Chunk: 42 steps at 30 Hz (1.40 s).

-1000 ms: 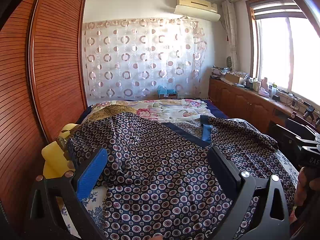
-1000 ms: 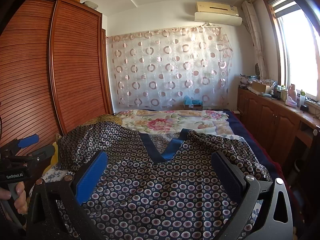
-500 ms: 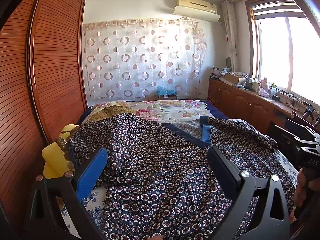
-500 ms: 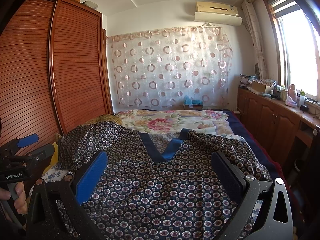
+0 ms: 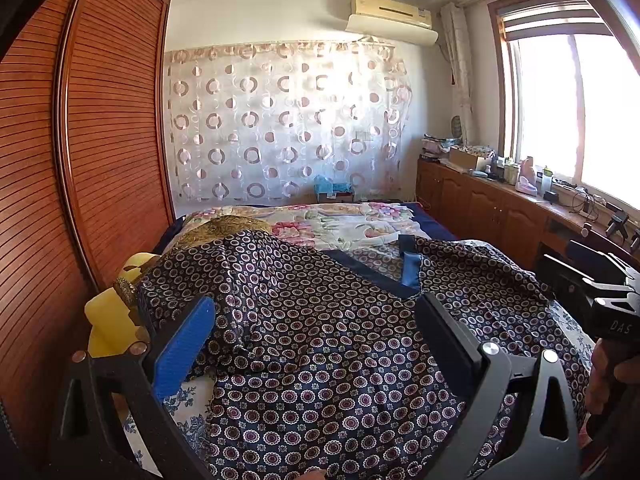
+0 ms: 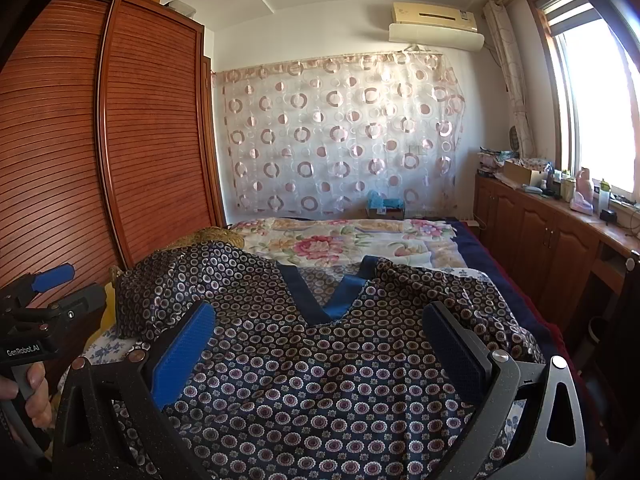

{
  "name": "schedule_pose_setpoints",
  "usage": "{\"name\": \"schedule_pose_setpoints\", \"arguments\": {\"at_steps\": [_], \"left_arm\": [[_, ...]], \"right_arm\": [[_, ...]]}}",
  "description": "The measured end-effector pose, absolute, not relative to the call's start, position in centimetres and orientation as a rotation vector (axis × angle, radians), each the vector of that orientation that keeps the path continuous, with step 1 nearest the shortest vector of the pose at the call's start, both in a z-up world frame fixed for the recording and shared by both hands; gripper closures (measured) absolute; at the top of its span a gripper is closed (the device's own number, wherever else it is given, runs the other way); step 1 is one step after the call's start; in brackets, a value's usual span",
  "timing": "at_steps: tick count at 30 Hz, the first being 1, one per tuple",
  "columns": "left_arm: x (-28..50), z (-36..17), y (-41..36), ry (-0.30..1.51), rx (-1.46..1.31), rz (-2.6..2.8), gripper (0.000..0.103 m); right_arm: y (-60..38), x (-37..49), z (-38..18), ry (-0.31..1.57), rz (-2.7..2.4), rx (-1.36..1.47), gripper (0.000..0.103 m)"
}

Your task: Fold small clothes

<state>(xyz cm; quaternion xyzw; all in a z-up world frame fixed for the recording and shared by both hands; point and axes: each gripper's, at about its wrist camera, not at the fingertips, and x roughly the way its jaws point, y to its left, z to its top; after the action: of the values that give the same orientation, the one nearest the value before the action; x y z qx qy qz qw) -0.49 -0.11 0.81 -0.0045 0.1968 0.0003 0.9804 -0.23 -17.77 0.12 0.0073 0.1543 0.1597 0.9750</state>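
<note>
Lying rumpled on the bed (image 6: pixel 472 240), a navy circle-print garment (image 6: pixel 320 368) (blue V-neck).

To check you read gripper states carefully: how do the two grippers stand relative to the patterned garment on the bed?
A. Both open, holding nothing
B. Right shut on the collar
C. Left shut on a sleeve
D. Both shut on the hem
A: the left gripper and the right gripper both show fingers spread wide, with the garment lying loose between them.

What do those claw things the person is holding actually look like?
Each claw, left and right, is a black Y-shaped frame with silver bolts; one finger pad is bright blue and ribbed, the other black. The handles carry white lettering: "GenRobot.AI" on one, "DAS" on the other.
</note>
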Motion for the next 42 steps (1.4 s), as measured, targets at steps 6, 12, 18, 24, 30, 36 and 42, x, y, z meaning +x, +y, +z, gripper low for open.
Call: {"name": "schedule_pose_setpoints", "arguments": {"at_steps": [6, 12, 18, 24, 30, 36, 42], "left_arm": [[-0.52, 0.9, -0.14, 0.395, -0.009, 0.001, 0.003], [-0.53, 0.91, -0.15, 0.395, -0.009, 0.0, 0.003], [-0.54, 0.91, -0.18, 0.394, -0.008, 0.001, 0.003], [-0.57, 0.9, -0.21, 0.394, -0.008, 0.001, 0.003], [-0.54, 0.94, -0.29, 0.394, -0.008, 0.001, 0.003], [-0.52, 1.12, -0.41, 0.393, -0.008, -0.001, 0.003], [-0.17, 0.81, -0.65, 0.399, -0.001, 0.0, 0.003]], "right_arm": [[-17.82, -0.2, 0.03, 0.312, 0.324, 0.015, 0.0], [-17.86, -0.26, 0.02, 0.311, 0.324, 0.016, 0.0], [-17.87, -0.35, 0.04, 0.311, 0.325, 0.014, 0.0], [-17.88, -0.42, 0.09, 0.31, 0.326, 0.014, 0.0], [-17.86, -0.41, 0.09, 0.31, 0.326, 0.013, 0.0], [-17.78, -0.33, 0.19, 0.313, 0.327, 0.015, 0.0], [-17.62, -0.02, 0.07, 0.322, 0.328, 0.019, 0.0]]}}
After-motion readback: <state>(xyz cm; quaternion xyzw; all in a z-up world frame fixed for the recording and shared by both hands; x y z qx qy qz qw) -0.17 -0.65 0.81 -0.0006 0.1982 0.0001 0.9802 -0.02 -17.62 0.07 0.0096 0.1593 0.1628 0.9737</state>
